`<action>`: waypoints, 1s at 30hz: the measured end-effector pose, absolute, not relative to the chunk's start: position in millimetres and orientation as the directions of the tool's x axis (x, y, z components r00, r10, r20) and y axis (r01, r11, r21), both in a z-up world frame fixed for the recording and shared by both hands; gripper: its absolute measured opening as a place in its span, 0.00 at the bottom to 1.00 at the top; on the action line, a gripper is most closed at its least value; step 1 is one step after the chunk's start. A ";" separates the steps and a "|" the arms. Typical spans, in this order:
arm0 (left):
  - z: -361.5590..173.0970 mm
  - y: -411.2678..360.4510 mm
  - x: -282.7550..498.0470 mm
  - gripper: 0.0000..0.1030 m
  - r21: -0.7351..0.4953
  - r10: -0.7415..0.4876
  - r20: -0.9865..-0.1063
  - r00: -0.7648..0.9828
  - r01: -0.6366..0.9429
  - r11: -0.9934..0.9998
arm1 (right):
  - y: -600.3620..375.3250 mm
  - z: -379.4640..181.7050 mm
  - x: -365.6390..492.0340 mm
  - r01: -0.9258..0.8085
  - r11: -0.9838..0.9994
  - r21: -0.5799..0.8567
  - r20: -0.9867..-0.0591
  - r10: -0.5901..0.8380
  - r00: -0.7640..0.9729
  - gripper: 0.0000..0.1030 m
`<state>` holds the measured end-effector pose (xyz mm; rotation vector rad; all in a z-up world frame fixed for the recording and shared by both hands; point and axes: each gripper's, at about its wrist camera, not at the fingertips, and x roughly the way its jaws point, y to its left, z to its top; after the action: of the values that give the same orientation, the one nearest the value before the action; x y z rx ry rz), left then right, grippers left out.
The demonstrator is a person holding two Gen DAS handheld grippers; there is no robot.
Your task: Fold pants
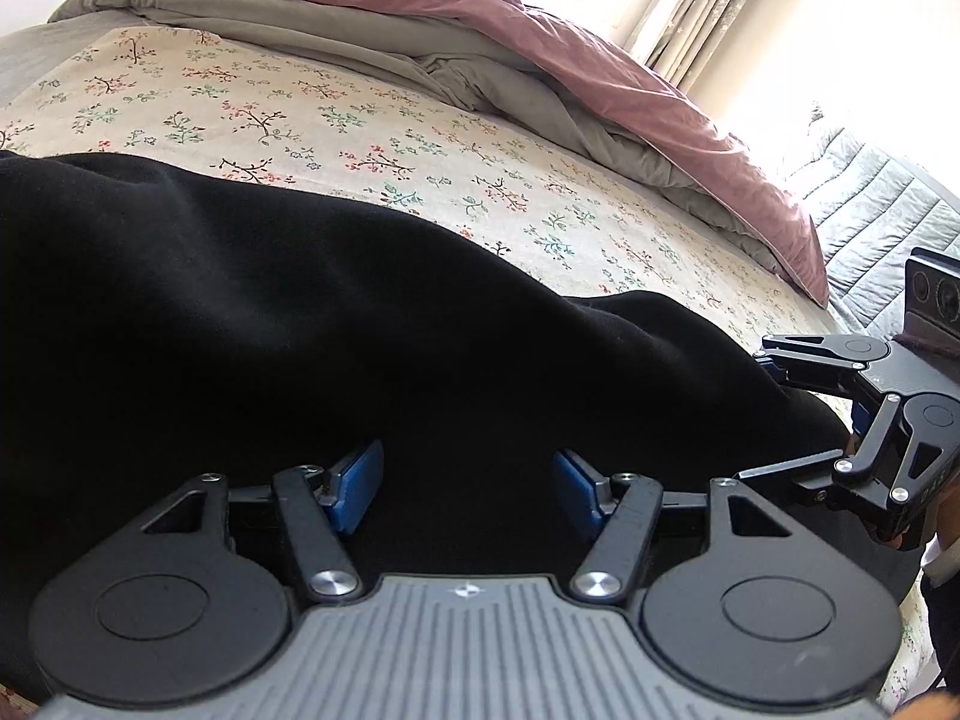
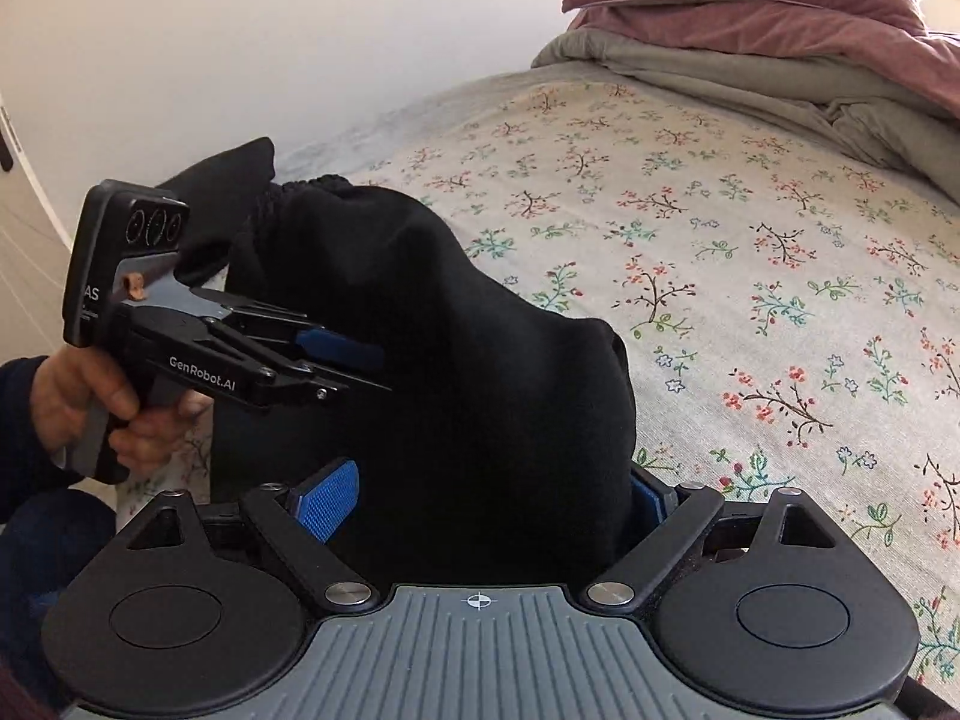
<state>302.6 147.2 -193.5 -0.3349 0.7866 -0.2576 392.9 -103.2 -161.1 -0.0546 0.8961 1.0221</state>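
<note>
Pants (image 2: 468, 372) bunch on the bed (image 2: 750, 252); both jaws spread, apparently gripping nothing, so the fold could slump.

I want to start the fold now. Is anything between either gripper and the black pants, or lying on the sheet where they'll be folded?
Nothing visible. The left gripper and right gripper are both open right at the black fabric pants. The floral bed sheet beyond them is bare; the pink and grey duvet sits bunched at the far edge.
</note>
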 end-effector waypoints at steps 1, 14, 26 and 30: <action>-193.6 147.0 302.2 0.79 -0.386 -0.348 -0.645 0.681 0.103 0.917 | -104.2 -159.9 390.5 -0.755 0.557 0.346 -0.662 0.715 0.225 0.89; -158.1 149.7 311.0 0.79 -0.429 -0.393 -0.533 0.749 0.161 0.889 | -87.9 -155.1 365.2 -0.804 0.560 0.200 -0.679 0.671 0.299 0.89; -169.2 136.1 344.4 0.82 -0.463 -0.458 -0.495 0.739 0.221 0.858 | -66.9 -164.2 341.4 -0.846 0.532 -0.021 -0.723 0.576 0.381 0.89; -194.1 127.1 347.7 0.78 -0.374 -0.375 -0.616 0.693 0.161 0.913 | -73.3 -158.1 344.8 -0.838 0.546 0.006 -0.701 0.600 0.386 0.87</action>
<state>347.7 127.1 -194.1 -0.3032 0.7485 -0.3045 344.8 -73.3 -158.1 -0.3800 0.7130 0.9440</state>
